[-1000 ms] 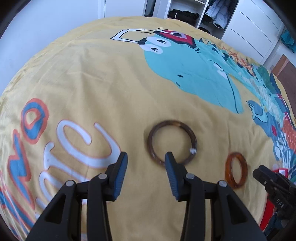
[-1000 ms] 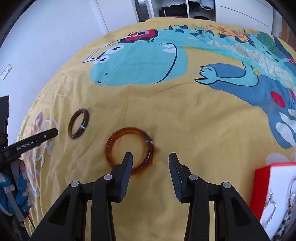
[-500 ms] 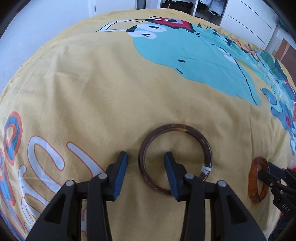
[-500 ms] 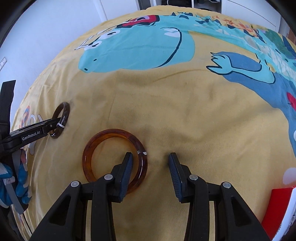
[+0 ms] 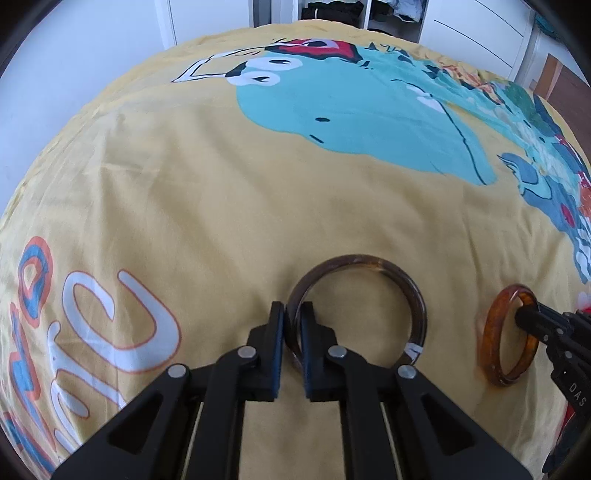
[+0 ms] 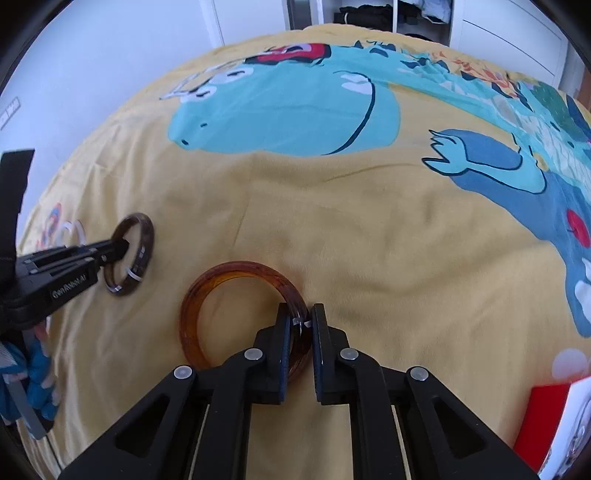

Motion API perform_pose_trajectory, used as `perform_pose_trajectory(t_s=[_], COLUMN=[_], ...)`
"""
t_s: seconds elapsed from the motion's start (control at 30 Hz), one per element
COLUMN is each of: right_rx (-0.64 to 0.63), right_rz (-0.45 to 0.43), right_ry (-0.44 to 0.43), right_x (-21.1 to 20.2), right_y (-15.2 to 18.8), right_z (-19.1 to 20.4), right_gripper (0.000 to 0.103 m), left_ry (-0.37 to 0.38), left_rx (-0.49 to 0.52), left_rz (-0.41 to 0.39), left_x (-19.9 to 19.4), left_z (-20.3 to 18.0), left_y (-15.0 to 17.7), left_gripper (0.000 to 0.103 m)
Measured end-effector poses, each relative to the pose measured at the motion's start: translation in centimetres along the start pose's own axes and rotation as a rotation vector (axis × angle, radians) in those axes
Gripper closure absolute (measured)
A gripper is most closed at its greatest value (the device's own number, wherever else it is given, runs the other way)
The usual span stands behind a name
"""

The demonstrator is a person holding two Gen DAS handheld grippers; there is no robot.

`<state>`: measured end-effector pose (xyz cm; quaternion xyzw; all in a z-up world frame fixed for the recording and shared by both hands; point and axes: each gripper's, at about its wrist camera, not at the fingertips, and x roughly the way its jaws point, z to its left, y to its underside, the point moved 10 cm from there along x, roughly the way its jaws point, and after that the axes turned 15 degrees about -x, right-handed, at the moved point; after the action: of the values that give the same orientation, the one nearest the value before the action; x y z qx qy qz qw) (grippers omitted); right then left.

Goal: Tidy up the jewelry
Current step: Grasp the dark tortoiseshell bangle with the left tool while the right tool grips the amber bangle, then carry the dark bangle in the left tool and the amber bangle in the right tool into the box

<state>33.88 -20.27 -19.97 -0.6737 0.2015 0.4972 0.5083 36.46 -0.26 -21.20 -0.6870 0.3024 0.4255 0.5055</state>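
A dark brown bangle (image 5: 369, 258) lies on the yellow cartoon bedspread (image 5: 221, 184). My left gripper (image 5: 291, 310) straddles its left rim; the jaws are closing and the pads press the rim between them. To its right an amber bangle (image 5: 491, 332) lies with my right gripper (image 5: 524, 317) on it. In the right wrist view the amber bangle (image 6: 229, 267) has its right rim between the pads of my right gripper (image 6: 299, 312), whose jaws are closing tight on it. At the left, the dark bangle (image 6: 146, 236) sits in my left gripper (image 6: 123, 245).
A red box (image 6: 543, 417) with white lining and chain jewelry sits at the lower right on the bed. White wardrobe doors (image 5: 480, 26) and open shelves stand beyond the bed's far edge. A white wall (image 6: 92, 55) runs along the left.
Both grippers came down and forward onto the bangles. The left jaws went from wide apart to pinching the dark bangle's rim; the right jaws closed on the amber bangle's rim.
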Motion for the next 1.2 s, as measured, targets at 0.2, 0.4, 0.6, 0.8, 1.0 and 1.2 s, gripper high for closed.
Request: perform_pose_trajectory(t_s=[0.2,0.4,0.6,0.8,1.0,1.2], right_rx=[0.045,0.097,0.184,0.281,0.341,0.363], right_rz=[-0.058,-0.111,-0.132,-0.071,0.014,0.075], right_ry=[-0.018,-0.010,0.050,0.156,0.221,0.242], right_x=[-3.4,-7.7,-12.9,-16.1,-17.5,-17.4], right_y=[0.6,2.0,6.2,13.1,20.1,24.6], right_z=[-0.2,-2.1,-7.1,-13.9,-18.5,-21.0], right_gripper=[0.093,0.093,0.093,0.093,0.093,0.093], left_ry=[0.026,0.076,0.166,0.271,0.340,0.356], left_rx=[0.032,0.080,0.136,0.228,0.348,0.480], left_rz=[0.003,-0.009,-0.007,0.014,0.060,0.100], left_x=[-2.1,-4.9,-7.9,-10.3,-11.4,-11.2], left_z=[-1.7,-5.4,-11.7,-20.1,-27.3,-31.9], left_y=[2.0,3.3,5.2,8.6,14.1,20.0], left_gripper=[0.096,0.096,0.096,0.096,0.096,0.096])
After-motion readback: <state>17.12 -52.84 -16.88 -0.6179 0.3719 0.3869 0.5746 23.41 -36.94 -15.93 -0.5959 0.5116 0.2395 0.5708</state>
